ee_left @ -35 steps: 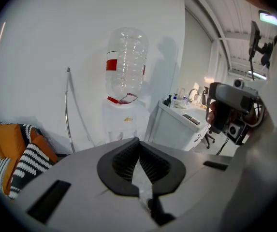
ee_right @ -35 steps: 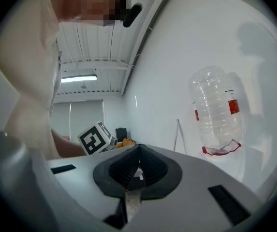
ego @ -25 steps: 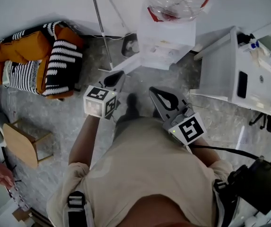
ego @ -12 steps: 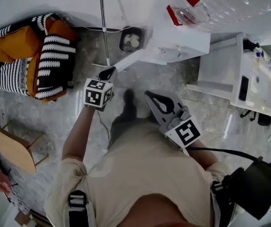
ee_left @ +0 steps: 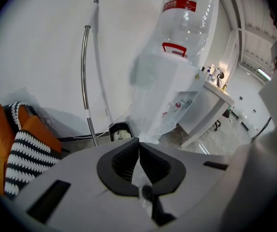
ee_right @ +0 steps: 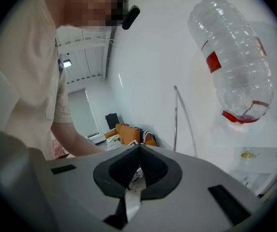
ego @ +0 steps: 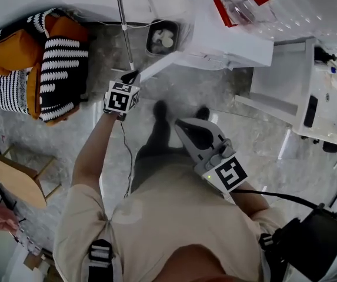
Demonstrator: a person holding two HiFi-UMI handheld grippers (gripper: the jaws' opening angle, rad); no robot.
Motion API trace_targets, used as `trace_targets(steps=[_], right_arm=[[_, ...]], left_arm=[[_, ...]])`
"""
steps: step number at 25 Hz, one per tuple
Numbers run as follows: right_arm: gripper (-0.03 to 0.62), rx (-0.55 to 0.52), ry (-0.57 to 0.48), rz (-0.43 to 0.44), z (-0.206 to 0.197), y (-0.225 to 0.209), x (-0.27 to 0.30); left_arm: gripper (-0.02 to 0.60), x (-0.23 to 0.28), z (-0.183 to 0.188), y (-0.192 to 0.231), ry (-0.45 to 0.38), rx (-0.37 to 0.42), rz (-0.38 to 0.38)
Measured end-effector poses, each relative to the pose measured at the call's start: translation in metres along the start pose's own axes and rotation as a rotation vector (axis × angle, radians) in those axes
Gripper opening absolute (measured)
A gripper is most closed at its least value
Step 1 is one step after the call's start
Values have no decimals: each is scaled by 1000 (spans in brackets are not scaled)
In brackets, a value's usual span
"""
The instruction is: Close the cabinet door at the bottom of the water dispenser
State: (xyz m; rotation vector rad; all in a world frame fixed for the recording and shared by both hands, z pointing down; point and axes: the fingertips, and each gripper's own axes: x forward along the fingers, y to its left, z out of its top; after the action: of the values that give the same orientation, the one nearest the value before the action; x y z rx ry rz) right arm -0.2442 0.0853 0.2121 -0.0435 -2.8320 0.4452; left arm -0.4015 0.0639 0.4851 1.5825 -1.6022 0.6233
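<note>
As things stand: the cabinet door (ego: 159,67) hangs swung out from the foot of the water dispenser (ego: 227,40), upper centre of the head view, so it is not yet closed.
Door position: seen edge-on as a white strip slanting down-left from the dispenser's base.
Left gripper (ego: 132,76): jaws pressed together with nothing between them. The tip is just beside the door's free edge; whether it touches is unclear.
Right gripper (ego: 182,124): jaws together and empty, mid-frame, well apart from the door.
Done so far: judging by position, only the reach to the door's edge.
Left to do: the whole swing, until the door sits flush against the dispenser.
Nearby: a black bin (ego: 161,39) beyond the door, upper centre.
</note>
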Motion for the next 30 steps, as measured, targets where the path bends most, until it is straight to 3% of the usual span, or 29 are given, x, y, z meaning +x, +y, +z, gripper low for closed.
trace_targets(steps=[10,18,24,25,27,28,30], right_arm=[[14,121,42,5,-67,-23,-4],[14,181,72,1,-105,-24,11],[14,253,112,22,-147,-32,21],[14,256,123,24,-153,-32,21],[14,265,145,31,-165,-31,22],[14,268,155,33,-169,-31,22],[14,276,174,33,-179,-32,21]], left_arm=[[-8,76,-89,8,209,39,22],[-9,123,-137,24,301,88,7],[-8,168,-156,46,319,99,20],[8,174,-164,49,343,104,20],[170,186,-182,54,412,113,12],[206,191,-191,57,447,121,13],[221,201,-204,64,490,139,32]])
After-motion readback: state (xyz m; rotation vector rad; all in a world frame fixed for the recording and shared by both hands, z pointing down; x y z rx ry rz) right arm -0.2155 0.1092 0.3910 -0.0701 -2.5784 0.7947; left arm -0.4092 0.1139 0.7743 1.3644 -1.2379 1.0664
